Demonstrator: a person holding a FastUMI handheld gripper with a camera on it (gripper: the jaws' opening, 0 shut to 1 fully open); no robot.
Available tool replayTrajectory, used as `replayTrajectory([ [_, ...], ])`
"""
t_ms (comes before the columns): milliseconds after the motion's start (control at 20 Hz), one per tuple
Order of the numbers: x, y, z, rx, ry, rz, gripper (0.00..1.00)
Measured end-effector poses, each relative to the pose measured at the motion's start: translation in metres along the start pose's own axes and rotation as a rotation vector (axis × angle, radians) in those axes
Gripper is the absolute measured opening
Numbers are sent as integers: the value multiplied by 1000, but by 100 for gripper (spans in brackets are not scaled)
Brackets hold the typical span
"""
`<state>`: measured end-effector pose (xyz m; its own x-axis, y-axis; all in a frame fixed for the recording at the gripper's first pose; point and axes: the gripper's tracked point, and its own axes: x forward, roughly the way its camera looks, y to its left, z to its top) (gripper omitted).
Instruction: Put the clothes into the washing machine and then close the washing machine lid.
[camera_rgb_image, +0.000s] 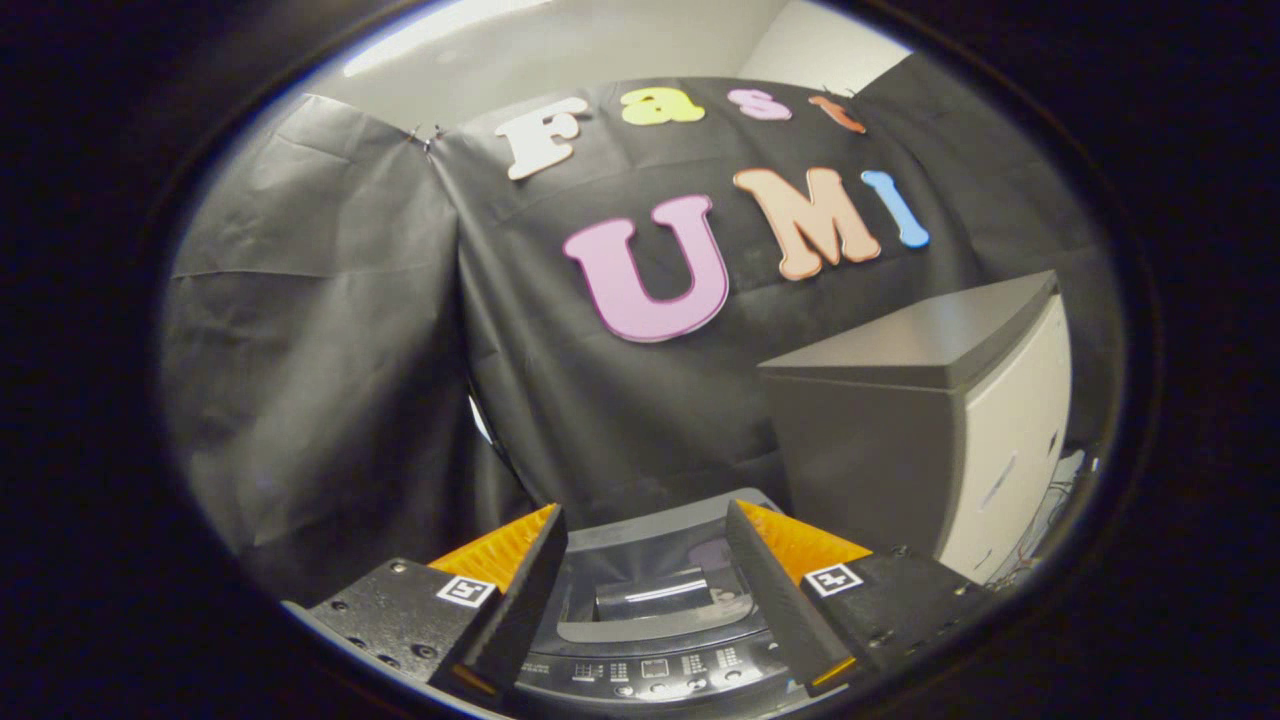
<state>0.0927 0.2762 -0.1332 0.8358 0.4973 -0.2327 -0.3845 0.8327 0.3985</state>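
Note:
My gripper (648, 560) hangs above a top-loading washing machine (650, 690) and stands open, with nothing between its fingers. Between the fingers and below them I see the machine's dark glass lid (650, 585) lying flat over the tub, reflecting light. The control panel (655, 670) with small buttons runs along the machine's near edge, just under the fingertips. No clothes are visible on the machine or between the fingers; whatever lies inside the tub is hidden under the lid.
A grey and white cabinet (920, 430) stands beyond the right finger, close to the machine's right side. Black cloth walls (330, 350) close off the back and left. Some cables (1040, 530) lie beside the cabinet's right side.

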Motion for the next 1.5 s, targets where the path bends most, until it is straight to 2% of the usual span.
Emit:
replayTrajectory([
  [250, -44, -27, 33, -85, -84, -48, 97],
  [400, -73, -32, 59, -102, -143, -49, 96],
  [550, -98, -46, 69, -149, -132, -87, 96],
  [700, -118, -46, 73, -170, -111, -85, 96],
  [900, -131, -52, 82, -218, -102, -119, 96],
  [1500, -145, -39, 110, -269, -157, -105, 96],
])
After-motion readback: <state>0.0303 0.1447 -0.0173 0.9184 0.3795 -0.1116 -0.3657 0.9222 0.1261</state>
